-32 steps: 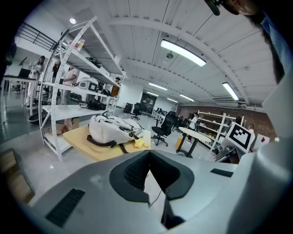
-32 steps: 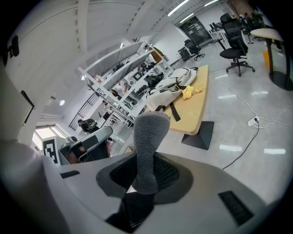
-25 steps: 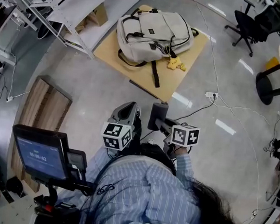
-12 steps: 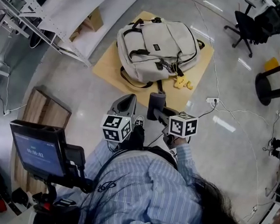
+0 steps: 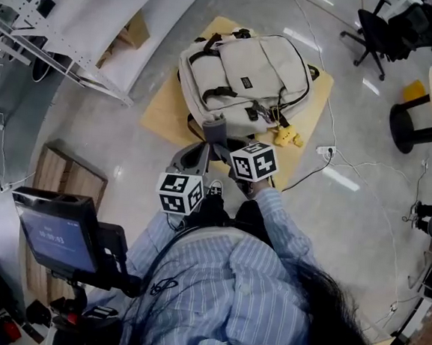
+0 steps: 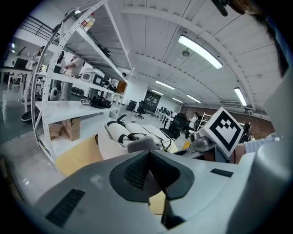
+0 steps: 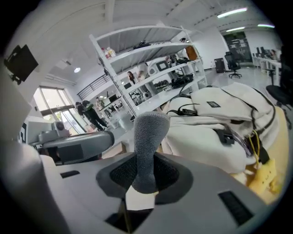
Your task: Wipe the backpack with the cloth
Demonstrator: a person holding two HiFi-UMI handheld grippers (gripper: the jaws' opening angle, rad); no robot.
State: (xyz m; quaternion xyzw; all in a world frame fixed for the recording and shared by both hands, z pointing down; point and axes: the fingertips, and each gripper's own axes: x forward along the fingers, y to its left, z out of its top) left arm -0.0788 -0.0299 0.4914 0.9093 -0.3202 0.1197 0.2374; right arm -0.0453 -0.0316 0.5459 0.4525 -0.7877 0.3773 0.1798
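Right gripper [image 7: 146, 176]: my jaws are clamped on the cloth [image 7: 147, 141], a grey roll that sticks up out of them.
Cloth from above: in the head view it [image 5: 215, 126] sits at the tip of my right gripper [image 5: 219, 140], over the near edge of the backpack [image 5: 247, 77]; I cannot tell whether it touches the fabric.
Left gripper [image 6: 147, 171]: my jaws are pressed together with nothing between them.
Left gripper's place: it [image 5: 197, 151] is just beside the right one, on its left, pointing toward the backpack.
Backpack: pale grey with dark straps and zips, lying flat on a tan board [image 5: 164, 102] on the floor ahead of me.
Backpack in the right gripper view: it [image 7: 229, 123] fills the space beyond and to the right of the cloth.
Yellow charm [image 5: 287, 137]: on the board at the backpack's near right corner.
Power strip [image 5: 325, 149]: on the floor just off the board's right edge, with white cable running away from it.
Shelving [image 5: 72, 13]: white racks to the left of the board.
Screen [image 5: 49, 230]: on a stand at my left side.
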